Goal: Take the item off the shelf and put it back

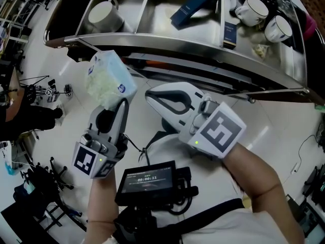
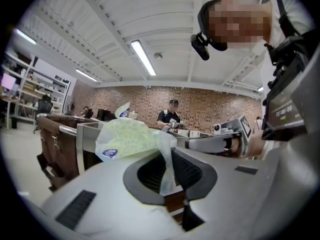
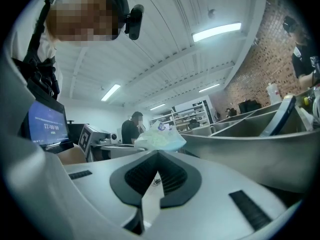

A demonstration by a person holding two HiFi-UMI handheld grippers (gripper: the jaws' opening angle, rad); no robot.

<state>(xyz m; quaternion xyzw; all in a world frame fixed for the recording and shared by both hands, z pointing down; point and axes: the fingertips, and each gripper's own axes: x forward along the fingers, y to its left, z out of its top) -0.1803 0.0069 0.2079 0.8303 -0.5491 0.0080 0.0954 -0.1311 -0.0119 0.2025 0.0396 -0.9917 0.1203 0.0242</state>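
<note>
The back of the metal shelf (image 1: 152,39) is cut off by the upper edge of the head view, and so is the blue box (image 1: 195,6) inside it. Below the shelf, the lower end of the plastic packet (image 1: 109,78) is hidden between the jaws of the left gripper (image 1: 122,104). The packet's blue label is too small to read.

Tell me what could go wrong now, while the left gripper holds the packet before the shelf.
The left gripper pinches only a thin flap of the soft packet, so it may slip or tear. Going back onto the shelf, it may bump the mug in the left compartment.
</note>
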